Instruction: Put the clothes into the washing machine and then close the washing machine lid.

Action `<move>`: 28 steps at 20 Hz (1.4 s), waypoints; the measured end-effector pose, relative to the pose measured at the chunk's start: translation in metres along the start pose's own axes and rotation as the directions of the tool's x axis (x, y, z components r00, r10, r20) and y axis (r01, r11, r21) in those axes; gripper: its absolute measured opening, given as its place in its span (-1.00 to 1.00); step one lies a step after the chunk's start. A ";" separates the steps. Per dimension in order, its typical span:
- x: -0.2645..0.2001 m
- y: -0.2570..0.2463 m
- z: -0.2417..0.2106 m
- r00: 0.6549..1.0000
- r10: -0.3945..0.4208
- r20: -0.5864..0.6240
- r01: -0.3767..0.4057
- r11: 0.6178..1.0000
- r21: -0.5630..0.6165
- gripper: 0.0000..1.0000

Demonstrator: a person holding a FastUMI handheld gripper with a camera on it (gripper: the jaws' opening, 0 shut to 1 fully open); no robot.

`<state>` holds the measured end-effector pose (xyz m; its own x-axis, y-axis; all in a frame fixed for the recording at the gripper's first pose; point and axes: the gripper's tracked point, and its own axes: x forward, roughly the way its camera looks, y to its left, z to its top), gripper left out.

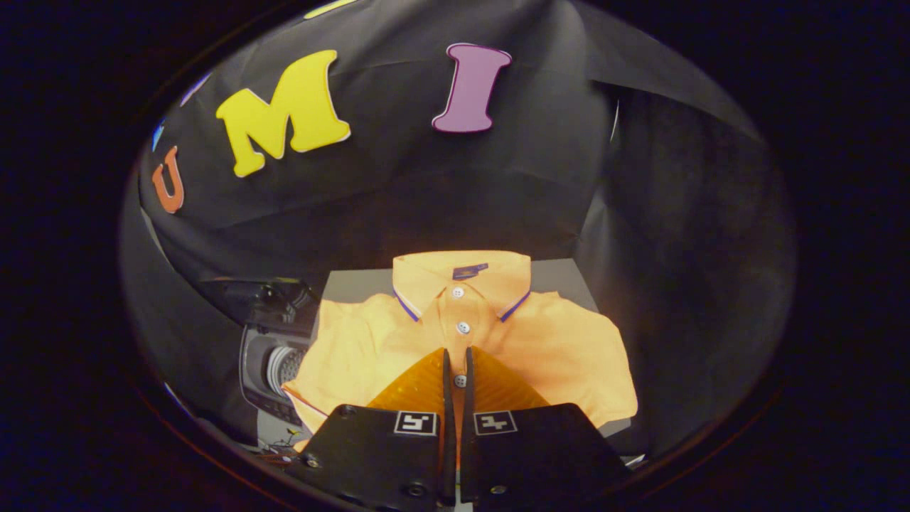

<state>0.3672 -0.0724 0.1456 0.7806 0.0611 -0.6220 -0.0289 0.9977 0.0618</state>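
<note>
While black cloth walls the booth all round, a grey table (561, 279) stands out at twelve o'clock from the jaws (456, 355), and most of its top is covered by a folded orange polo shirt (561, 348). It lies flat with its collar (462, 277) toward the far wall, the collar edged in a dark stripe, and a row of pale buttons (463, 327) runs down the placket toward the jaws. At ten o'clock, just off the table's edge and lower, sits a small washing machine (274, 370), its lid (263, 299) raised and the perforated drum showing. Nearly together, the jaws leave a thin slit above the shirt's lowest button; whether they pinch the cloth cannot be told.
</note>
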 end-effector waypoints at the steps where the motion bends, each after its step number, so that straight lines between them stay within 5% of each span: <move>1: -0.004 0.005 0.003 1.000 0.003 0.004 -0.003 1.000 0.000 -0.88; 9: -0.027 0.044 0.021 0.999 0.019 0.048 -0.015 0.996 -0.083 -0.88; 28: -0.058 0.193 0.043 0.972 0.217 0.089 -0.190 0.952 -0.240 -0.88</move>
<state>0.3432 0.1154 0.2269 0.8080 0.2732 -0.5220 -0.3263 0.9452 -0.0104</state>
